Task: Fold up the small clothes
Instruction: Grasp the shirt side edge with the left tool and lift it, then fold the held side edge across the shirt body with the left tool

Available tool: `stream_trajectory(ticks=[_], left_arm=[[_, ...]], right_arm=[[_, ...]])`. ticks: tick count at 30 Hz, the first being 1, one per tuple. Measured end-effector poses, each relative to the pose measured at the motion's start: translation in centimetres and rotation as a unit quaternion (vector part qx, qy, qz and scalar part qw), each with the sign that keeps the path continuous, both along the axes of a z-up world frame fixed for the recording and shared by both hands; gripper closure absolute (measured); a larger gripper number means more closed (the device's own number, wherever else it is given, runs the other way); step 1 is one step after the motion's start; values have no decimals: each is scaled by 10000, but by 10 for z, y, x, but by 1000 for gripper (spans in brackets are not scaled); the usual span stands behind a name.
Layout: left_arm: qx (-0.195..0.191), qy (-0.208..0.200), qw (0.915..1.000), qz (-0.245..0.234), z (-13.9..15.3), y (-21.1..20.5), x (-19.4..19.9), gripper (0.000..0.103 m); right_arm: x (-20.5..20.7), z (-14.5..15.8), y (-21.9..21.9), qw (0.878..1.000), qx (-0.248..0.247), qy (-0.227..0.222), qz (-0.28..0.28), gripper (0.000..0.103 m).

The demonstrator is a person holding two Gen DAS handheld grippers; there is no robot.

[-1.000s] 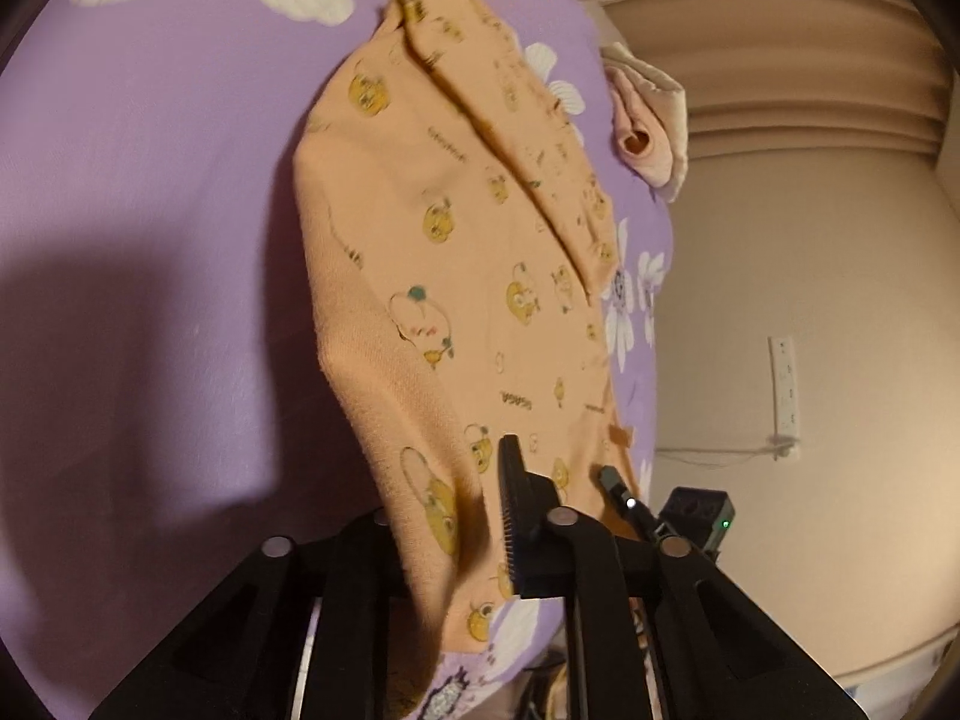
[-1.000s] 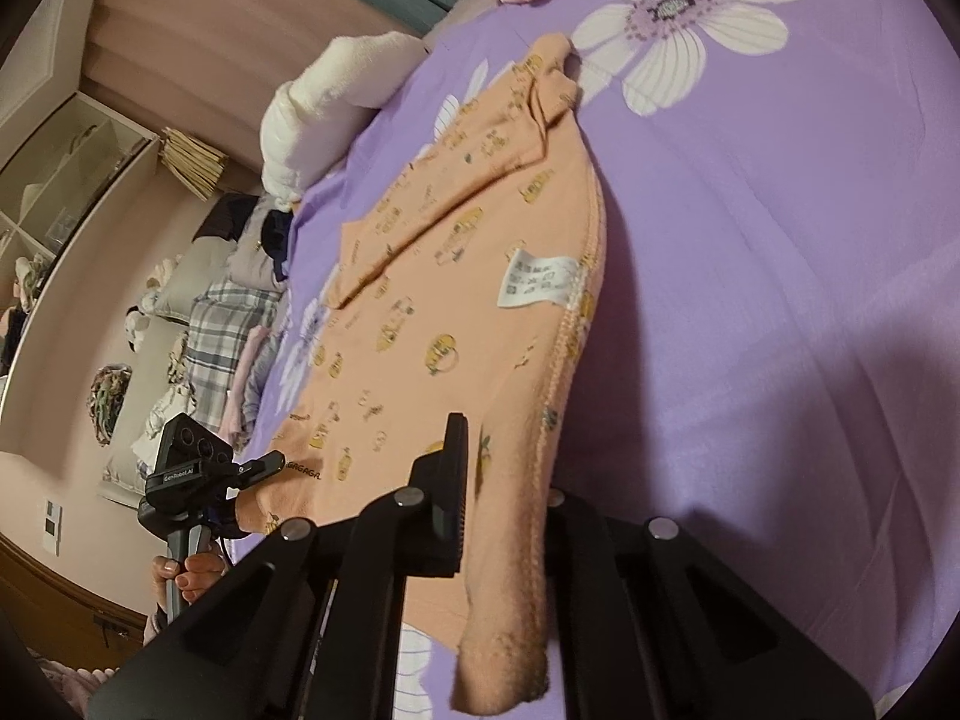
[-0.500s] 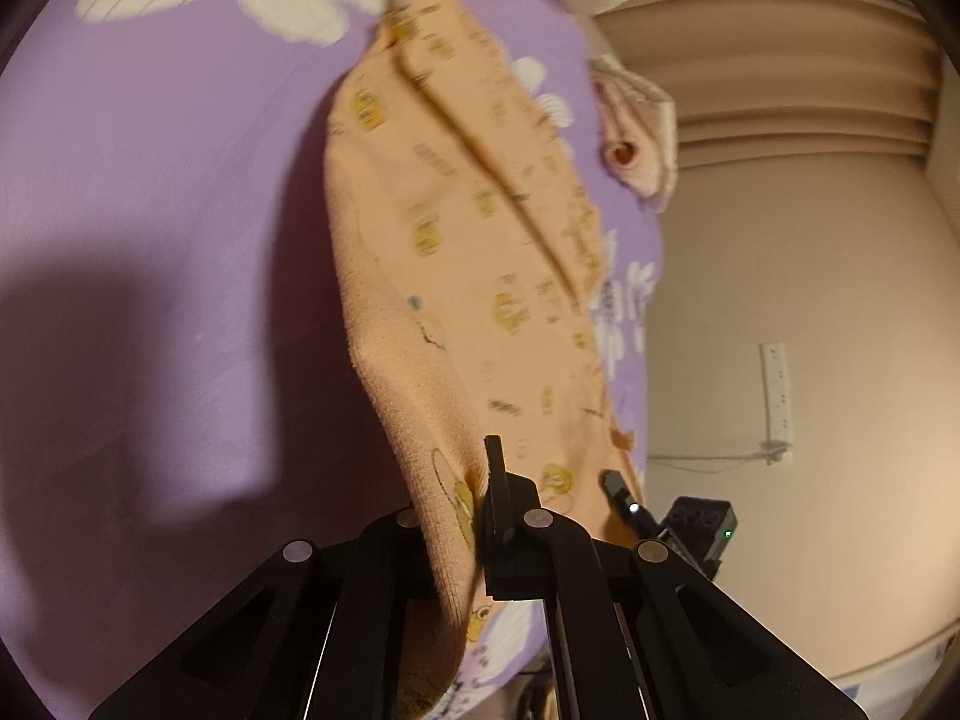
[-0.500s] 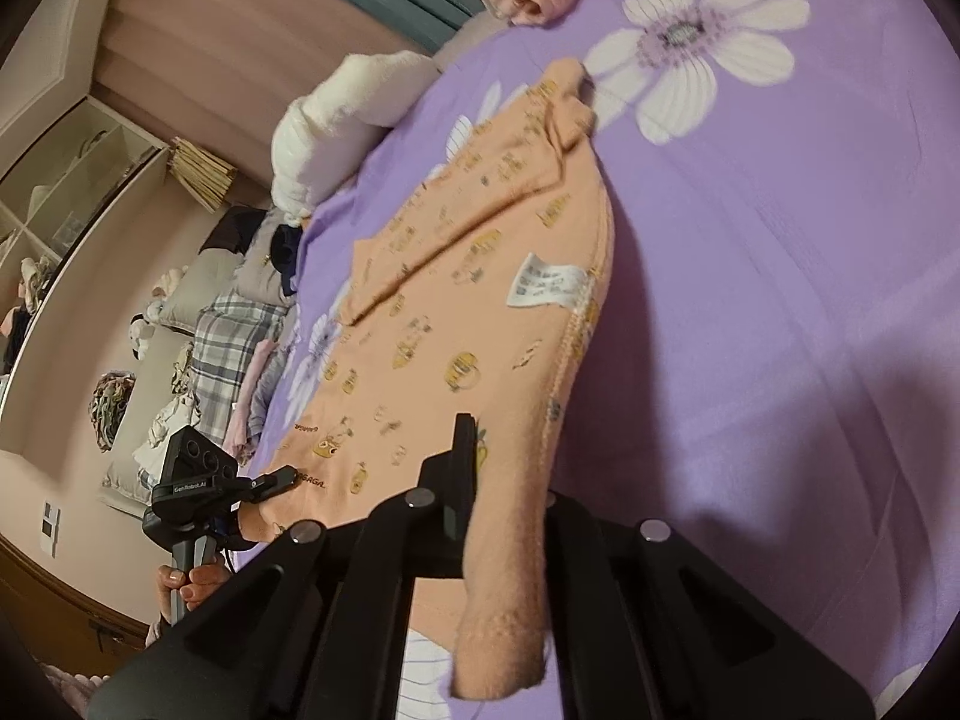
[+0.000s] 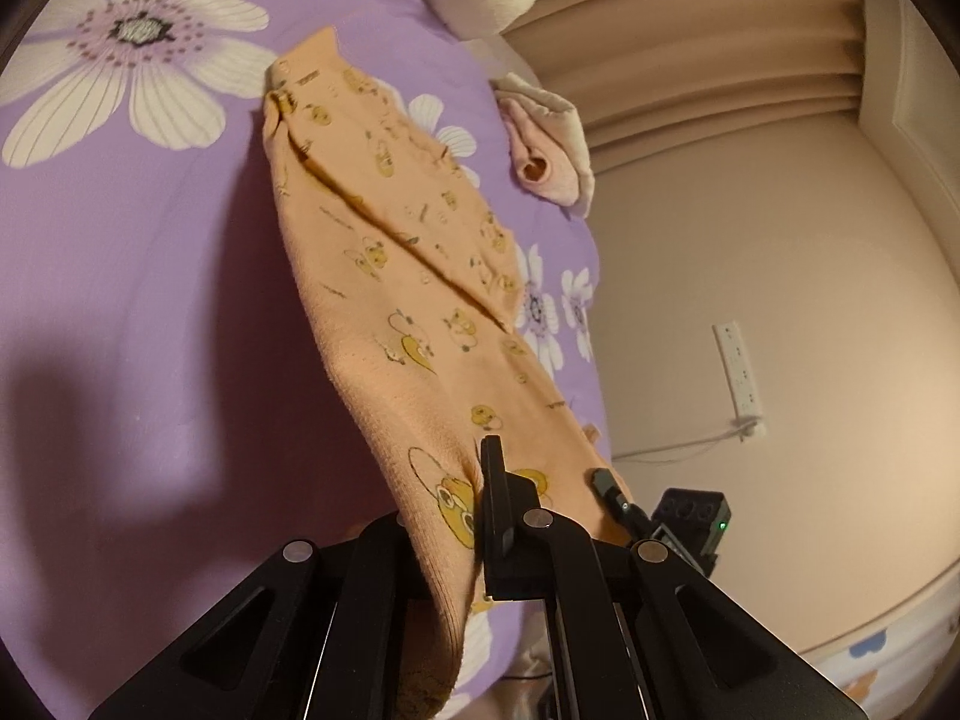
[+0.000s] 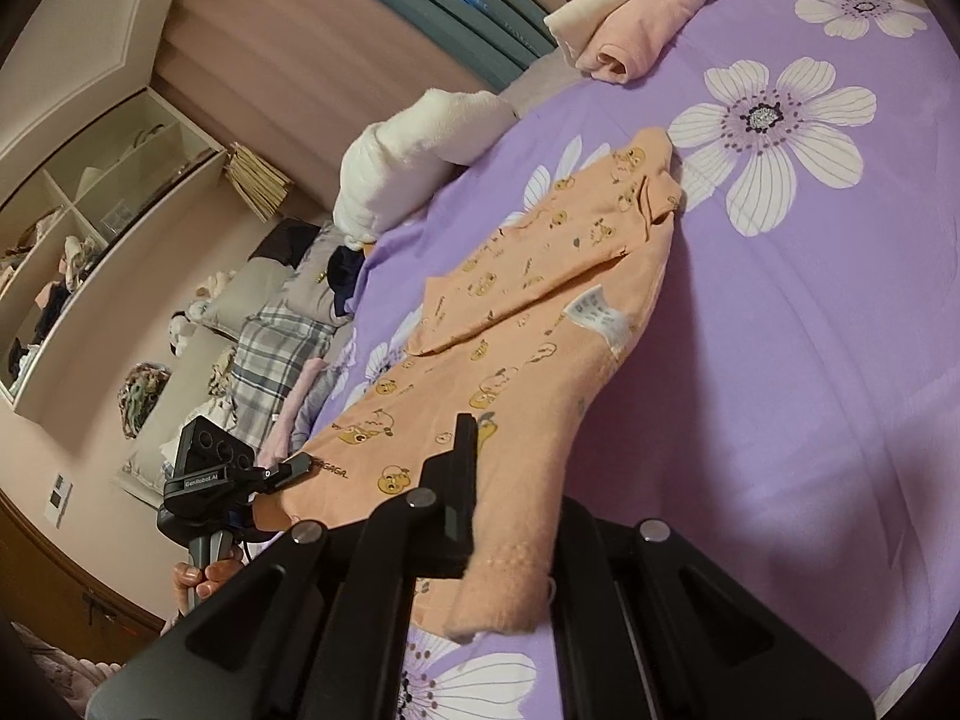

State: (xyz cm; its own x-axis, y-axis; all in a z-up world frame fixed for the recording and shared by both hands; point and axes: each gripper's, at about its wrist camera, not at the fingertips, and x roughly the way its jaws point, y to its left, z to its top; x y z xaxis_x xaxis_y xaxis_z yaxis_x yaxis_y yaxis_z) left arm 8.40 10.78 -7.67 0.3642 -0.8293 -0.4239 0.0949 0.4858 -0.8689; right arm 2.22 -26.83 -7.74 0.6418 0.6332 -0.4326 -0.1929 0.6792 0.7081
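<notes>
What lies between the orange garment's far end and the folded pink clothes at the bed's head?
Only bare purple bedsheet, with a printed flower, separates the orange garment from the folded pink clothes; right wrist view.

Counted from both wrist views. One orange printed garment [image 5: 414,324] on the bed, with one white label [image 6: 600,315] sewn at its edge. One purple flowered bedsheet [image 6: 810,360]. Two grippers: the left gripper [image 5: 477,516] and the right gripper [image 6: 510,504], each clamped on a corner of the garment. One folded pink and cream garment [image 6: 636,24] near the far edge. One white rolled blanket [image 6: 414,150]. One plaid cloth [image 6: 276,360] beside the bed. One wall power strip [image 5: 739,369]. One open shelf unit [image 6: 90,228].
</notes>
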Motion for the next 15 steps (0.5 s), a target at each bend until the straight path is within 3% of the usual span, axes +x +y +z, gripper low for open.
stream_trajectory(ticks=[11,15], left_arm=[[19,-377,9992,-137,17,-2,-1,103],[33,-236,9996,-140,7,-5,4,103]], right_arm=[[-4,11,-4,9997,98,-224,-60,100],[-4,11,-3,9997,87,-217,-41,100]])
